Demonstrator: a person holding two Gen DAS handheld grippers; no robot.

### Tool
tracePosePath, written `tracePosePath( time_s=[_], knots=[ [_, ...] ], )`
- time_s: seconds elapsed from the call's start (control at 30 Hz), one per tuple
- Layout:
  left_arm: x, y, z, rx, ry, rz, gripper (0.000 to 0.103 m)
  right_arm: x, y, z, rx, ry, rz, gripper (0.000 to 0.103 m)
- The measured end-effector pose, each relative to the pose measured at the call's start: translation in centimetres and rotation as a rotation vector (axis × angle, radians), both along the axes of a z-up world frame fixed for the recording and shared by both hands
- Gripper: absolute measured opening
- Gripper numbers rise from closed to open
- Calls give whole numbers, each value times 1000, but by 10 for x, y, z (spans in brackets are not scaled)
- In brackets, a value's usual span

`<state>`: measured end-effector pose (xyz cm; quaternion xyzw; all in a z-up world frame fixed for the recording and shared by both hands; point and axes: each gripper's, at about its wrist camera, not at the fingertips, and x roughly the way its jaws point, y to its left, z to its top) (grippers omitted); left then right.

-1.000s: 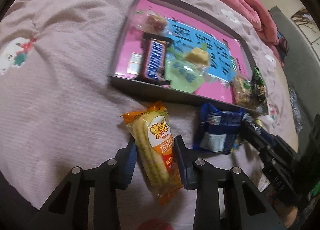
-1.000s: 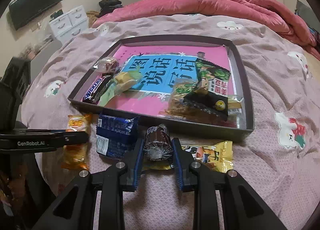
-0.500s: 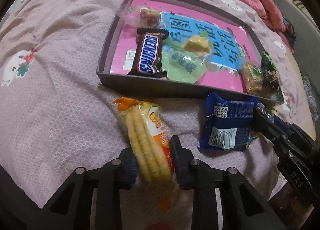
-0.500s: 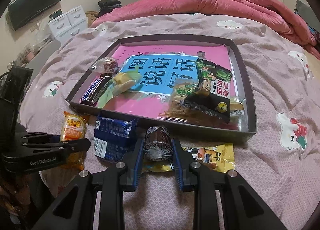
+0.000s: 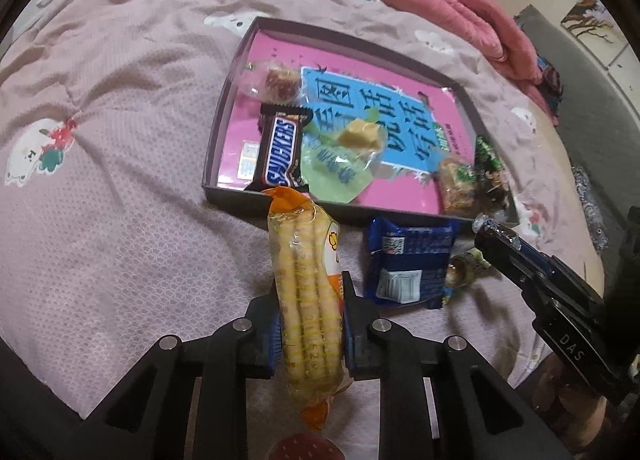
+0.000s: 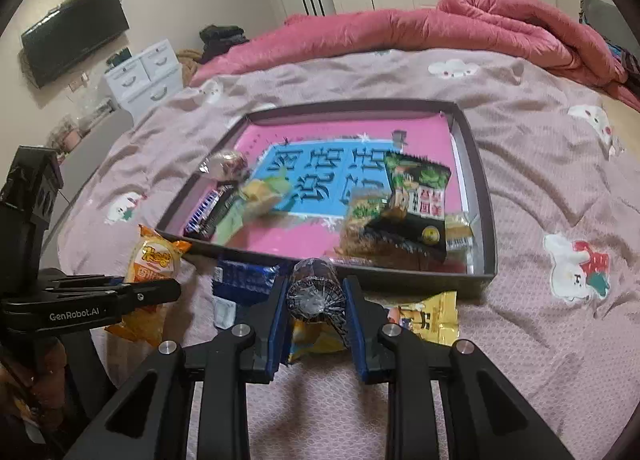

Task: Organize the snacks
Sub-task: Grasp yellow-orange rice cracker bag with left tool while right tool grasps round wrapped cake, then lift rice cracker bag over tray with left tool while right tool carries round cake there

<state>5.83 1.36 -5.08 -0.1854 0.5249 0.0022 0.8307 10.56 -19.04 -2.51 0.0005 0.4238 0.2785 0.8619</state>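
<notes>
Leftmost, the left claw point(image 5: 310, 324), marked "GenRobot.AI" on its side in the right wrist view, has just been closing its jaws and now pinches an orange wafer pack point(image 5: 308, 292), raised off the pink bedspread point(image 5: 120, 180). Behind it a dark tray point(image 5: 236, 200) holds a "SNICKERS" bar point(image 5: 280, 156) on a pink sheet with large blue Chinese characters. Just right lies a blue packet point(image 5: 408, 260) on the bed. Further right, the right claw point(image 6: 316, 320), stamped "DAS", grips a dark round wrapped snack point(image 6: 316, 292) before the tray's near wall.
</notes>
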Motion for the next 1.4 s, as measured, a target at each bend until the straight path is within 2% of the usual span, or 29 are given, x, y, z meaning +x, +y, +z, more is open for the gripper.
tracePosePath(
  time_s=[0.53, 1.4],
  knots=[
    [7, 5, 34, -4, -118, 13, 23, -7, -2, 23, 72, -87, 4, 28],
    [39, 19, 53, -4, -278, 14, 23, 2, 0, 29, 100, -124, -13, 28]
  ],
)
